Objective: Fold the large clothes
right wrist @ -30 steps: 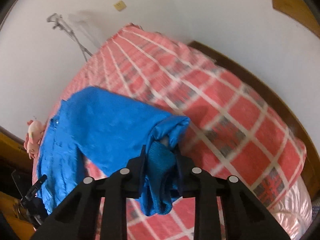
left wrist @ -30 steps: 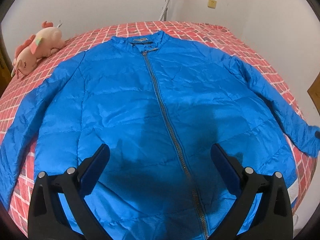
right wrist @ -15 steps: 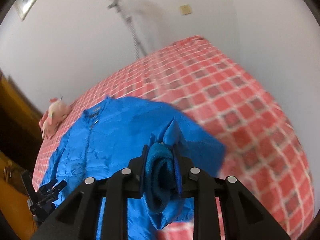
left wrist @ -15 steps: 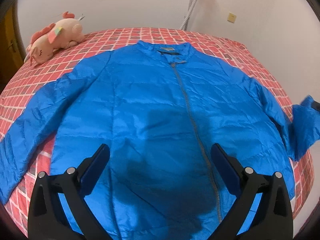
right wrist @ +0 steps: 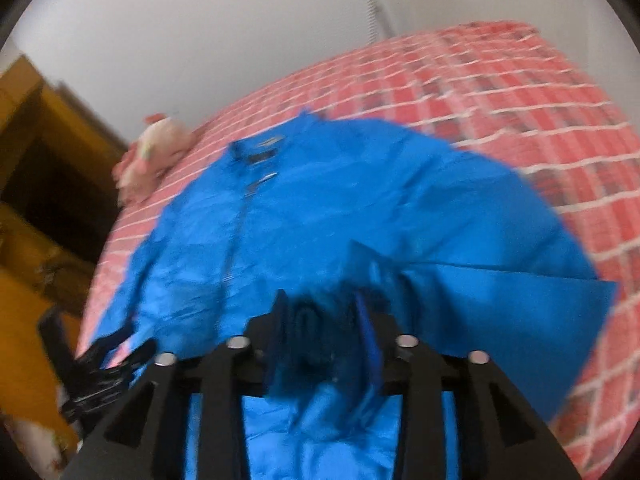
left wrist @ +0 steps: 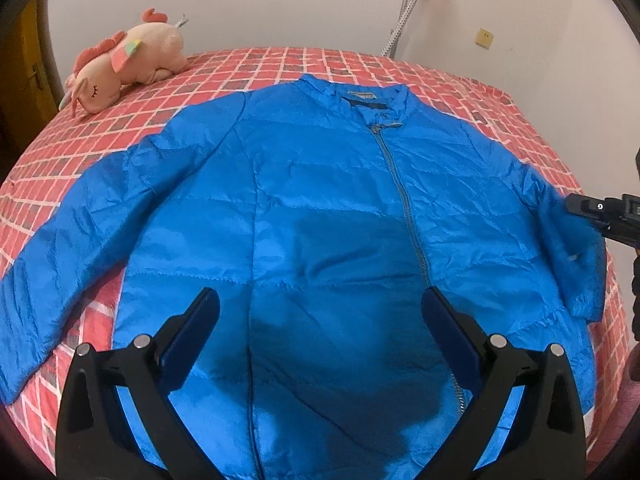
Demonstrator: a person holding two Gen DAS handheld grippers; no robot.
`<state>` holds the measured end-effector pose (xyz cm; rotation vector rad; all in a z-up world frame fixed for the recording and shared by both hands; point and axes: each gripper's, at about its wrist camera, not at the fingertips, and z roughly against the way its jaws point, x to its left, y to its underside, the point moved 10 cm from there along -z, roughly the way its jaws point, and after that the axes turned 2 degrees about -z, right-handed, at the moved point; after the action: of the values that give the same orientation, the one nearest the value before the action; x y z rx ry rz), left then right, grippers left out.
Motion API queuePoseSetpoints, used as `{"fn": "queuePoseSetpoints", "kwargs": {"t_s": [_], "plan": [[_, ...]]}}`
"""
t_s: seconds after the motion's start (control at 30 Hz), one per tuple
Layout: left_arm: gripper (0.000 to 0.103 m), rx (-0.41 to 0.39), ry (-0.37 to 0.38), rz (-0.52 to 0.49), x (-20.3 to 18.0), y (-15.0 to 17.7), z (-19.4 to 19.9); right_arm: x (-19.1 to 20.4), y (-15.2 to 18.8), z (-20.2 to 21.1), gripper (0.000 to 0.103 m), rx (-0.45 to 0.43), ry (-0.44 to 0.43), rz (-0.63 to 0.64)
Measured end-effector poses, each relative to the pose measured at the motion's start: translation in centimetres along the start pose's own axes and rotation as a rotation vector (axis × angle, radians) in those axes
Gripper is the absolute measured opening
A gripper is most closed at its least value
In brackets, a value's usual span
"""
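Note:
A blue zip-up jacket (left wrist: pixel 320 184) (right wrist: pixel 320 208) lies face up and spread out on a red checked bed (left wrist: pixel 280 68). My left gripper (left wrist: pixel 320 300) hovers open over the lower front, with nothing between its fingers. At the right edge of the left wrist view my right gripper (left wrist: pixel 576 206) carries the right sleeve (left wrist: pixel 576 264), lifted and folded inward over the body. In the blurred right wrist view the dark cuff fabric is bunched between the jaws of the right gripper (right wrist: pixel 324 308), which are opening. The left sleeve (left wrist: pixel 80 232) lies stretched out flat.
A pink plush toy (left wrist: pixel 124 60) (right wrist: pixel 148 164) lies at the bed's far left corner. White walls close in behind and to the right, with a hose (left wrist: pixel 408 8) and a socket (left wrist: pixel 484 38). Wooden furniture (right wrist: pixel 24 240) stands to the left.
My right gripper has swung the right sleeve from the bed's right side inward over the jacket, and its jaws have widened slightly. The left gripper shifted a little and stays open.

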<state>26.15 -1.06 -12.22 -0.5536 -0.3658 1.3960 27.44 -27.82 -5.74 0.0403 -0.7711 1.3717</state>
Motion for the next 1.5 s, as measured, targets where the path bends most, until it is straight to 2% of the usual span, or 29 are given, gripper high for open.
{"fn": "queuePoseSetpoints", "kwargs": {"t_s": [0.1,0.13,0.3,0.37,0.4,0.5,0.6,0.67,0.7,0.73,0.77,0.83,0.9,0.93,1.0,1.17,1.23,1.4,1.5], "plan": [[0.099,0.011,0.021,-0.016,-1.0,-0.1,0.4,0.0,-0.1,2.7,0.039,-0.07,-0.036,0.026],[0.099,0.016,0.031,-0.024,-1.5,-0.2,0.5,-0.5,-0.2,3.5,0.039,-0.089,-0.023,0.022],[0.1,0.082,0.122,-0.118,-7.5,-0.7,-0.1,-8.4,-1.5,7.0,0.039,-0.204,0.225,-0.099],[0.1,0.094,0.188,-0.155,-10.9,-1.3,-0.5,-12.6,-1.8,8.5,0.039,-0.258,0.366,-0.155],[0.1,0.095,0.211,-0.169,-12.4,-1.6,-0.8,-13.9,-1.8,8.8,0.039,-0.263,0.393,-0.171],[0.1,0.119,0.256,-0.212,-16.5,-2.3,-2.6,-17.2,-1.3,9.1,0.039,-0.25,0.356,-0.257],[0.1,0.181,0.29,-0.241,-19.6,-2.1,-5.3,-19.3,-1.0,9.4,0.039,-0.258,0.397,-0.294],[0.099,0.214,0.316,-0.257,-21.0,-1.7,-6.7,-20.3,-1.0,9.3,0.039,-0.247,0.382,-0.321],[0.095,0.217,0.319,-0.263,-21.4,-1.5,-7.1,-20.6,-1.1,9.2,0.039,-0.244,0.374,-0.33],[0.08,0.212,0.322,-0.267,-21.6,-1.5,-7.4,-20.8,-1.0,9.0,0.039,-0.239,0.371,-0.336],[0.073,0.209,0.334,-0.267,-21.8,-1.4,-7.7,-20.9,-1.0,8.9,0.039,-0.238,0.374,-0.335],[0.052,0.2,0.36,-0.254,-22.0,-1.7,-7.6,-21.0,-1.0,8.5,0.039,-0.235,0.371,-0.334],[0.042,0.186,0.395,-0.241,-22.0,-2.0,-7.2,-20.9,-1.0,8.1,0.039,-0.233,0.364,-0.333],[0.033,0.178,0.402,-0.235,-21.9,-2.3,-6.9,-20.9,-1.0,8.1,0.039,-0.235,0.358,-0.333],[0.025,0.138,0.423,-0.223,-21.4,-3.1,-5.7,-20.9,-1.0,8.0,0.039,-0.238,0.341,-0.335],[0.024,-0.001,0.382,-0.178,-17.2,-7.0,-2.1,-20.2,-1.3,7.8,0.039,-0.245,0.312,-0.313],[0.024,-0.026,0.384,-0.141,-14.7,-8.1,-1.0,-19.2,-1.5,7.4,0.041,-0.242,0.267,-0.293],[0.024,-0.089,0.306,-0.059,-9.3,-10.3,0.1,-15.7,-2.0,5.9,0.041,-0.219,0.113,-0.235],[0.024,-0.105,0.271,-0.007,-5.9,-10.8,0.2,-13.8,-2.0,4.7,0.041,-0.192,0.091,-0.192]]}}
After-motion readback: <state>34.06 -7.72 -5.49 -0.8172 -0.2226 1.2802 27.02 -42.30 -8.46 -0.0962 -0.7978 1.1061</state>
